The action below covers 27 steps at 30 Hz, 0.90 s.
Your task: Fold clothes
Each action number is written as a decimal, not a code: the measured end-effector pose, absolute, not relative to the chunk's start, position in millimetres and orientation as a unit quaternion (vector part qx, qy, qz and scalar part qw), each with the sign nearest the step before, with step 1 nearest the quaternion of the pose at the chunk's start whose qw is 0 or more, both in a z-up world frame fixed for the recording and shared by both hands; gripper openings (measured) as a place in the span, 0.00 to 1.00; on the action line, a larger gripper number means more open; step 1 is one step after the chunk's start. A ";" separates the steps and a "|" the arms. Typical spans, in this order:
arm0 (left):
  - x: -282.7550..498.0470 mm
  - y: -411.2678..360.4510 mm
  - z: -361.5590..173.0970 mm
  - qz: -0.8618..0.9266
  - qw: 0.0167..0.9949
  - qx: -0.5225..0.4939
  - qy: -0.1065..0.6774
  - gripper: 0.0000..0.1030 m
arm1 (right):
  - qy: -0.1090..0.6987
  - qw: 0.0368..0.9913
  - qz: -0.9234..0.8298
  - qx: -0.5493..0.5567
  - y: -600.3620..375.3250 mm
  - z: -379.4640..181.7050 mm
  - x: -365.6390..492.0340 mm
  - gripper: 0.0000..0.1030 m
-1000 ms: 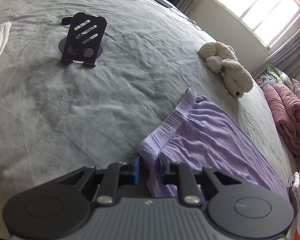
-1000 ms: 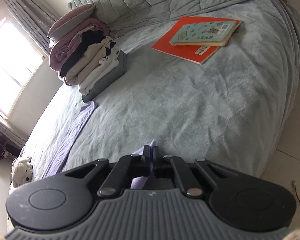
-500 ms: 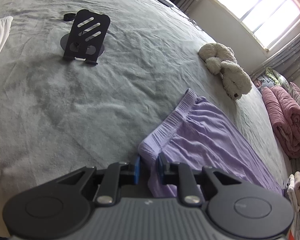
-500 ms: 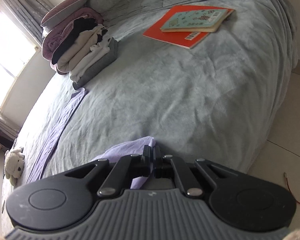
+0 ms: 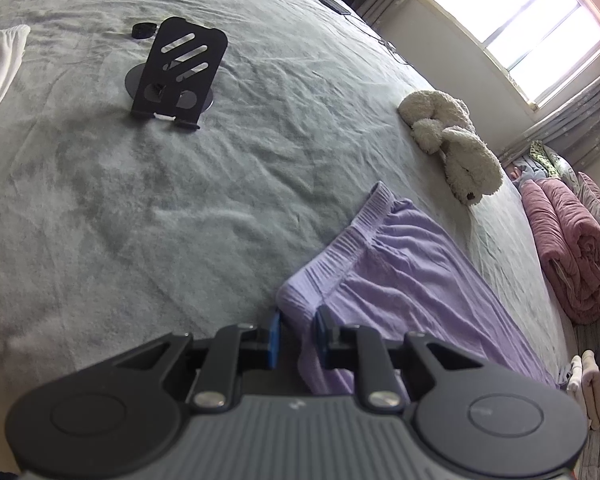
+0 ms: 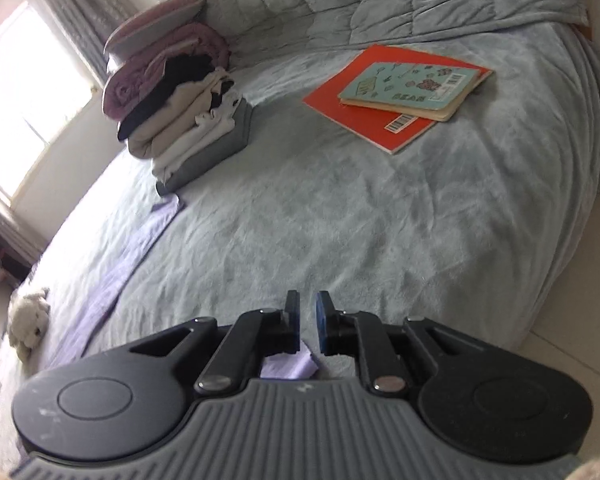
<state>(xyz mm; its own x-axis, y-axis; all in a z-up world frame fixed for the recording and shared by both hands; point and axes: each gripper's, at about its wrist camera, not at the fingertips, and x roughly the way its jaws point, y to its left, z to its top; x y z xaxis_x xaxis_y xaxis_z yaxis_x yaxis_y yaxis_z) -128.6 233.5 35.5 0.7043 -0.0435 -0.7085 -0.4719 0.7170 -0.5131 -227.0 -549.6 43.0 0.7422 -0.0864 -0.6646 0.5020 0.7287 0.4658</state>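
A purple garment (image 5: 400, 280) lies stretched over the grey bed (image 5: 180, 220), its ribbed waistband toward me. My left gripper (image 5: 298, 330) is shut on the near corner of that waistband, with the fabric bunched between the blue pads. In the right wrist view the garment runs as a long purple strip (image 6: 112, 280) along the left of the bed (image 6: 340, 220). My right gripper (image 6: 308, 316) has its jaws opening, and nothing is between the pads. A purple corner (image 6: 288, 366) lies loose just beneath the fingers.
A black phone stand (image 5: 176, 76) and a white plush toy (image 5: 456, 148) sit on the bed, and a white cloth (image 5: 0, 64) lies at the left edge. A stack of folded clothes (image 6: 188, 120) and two books (image 6: 400, 92) lie further off. The bed drops to the floor (image 6: 580, 320) on the right.
The right gripper's jaws have parted and let go of the purple corner, which now lies under the fingers. The right hand shifted and rolled a little. The left gripper keeps its hold, unmoved.
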 end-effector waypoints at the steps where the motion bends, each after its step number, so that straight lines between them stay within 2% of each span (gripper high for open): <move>1: -128.3 232.7 35.9 0.126 0.853 -0.353 0.363 0.18 | 0.335 0.873 -0.152 0.319 -547.9 37.8 -219.5 0.15; 5: -127.4 229.8 35.4 0.129 0.855 -0.344 0.366 0.18 | 0.351 0.873 -0.135 0.311 -538.5 21.6 -214.1 0.15; 17: -123.6 229.4 31.9 0.130 0.853 -0.342 0.373 0.18 | 0.328 0.911 -0.010 0.249 -489.7 36.5 -226.8 0.15; 23: -123.3 229.0 31.5 0.130 0.853 -0.341 0.374 0.18 | 0.369 0.904 0.039 0.210 -467.1 33.3 -221.2 0.15; 26: -123.5 229.4 31.3 0.129 0.852 -0.341 0.375 0.18 | 0.341 0.916 0.025 0.210 -470.4 38.9 -231.7 0.15; 27: -123.5 229.5 31.2 0.129 0.852 -0.341 0.375 0.18 | 0.325 0.921 0.004 0.214 -476.3 41.4 -235.3 0.21</move>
<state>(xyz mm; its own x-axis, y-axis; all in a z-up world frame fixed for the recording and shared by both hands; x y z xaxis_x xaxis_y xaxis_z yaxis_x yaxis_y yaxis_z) -123.5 229.5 31.2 0.6850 -0.0360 -0.7277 -0.4755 0.7346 -0.4839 -235.3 -476.3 41.4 0.7882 0.1468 -0.5976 0.1312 0.9087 0.3962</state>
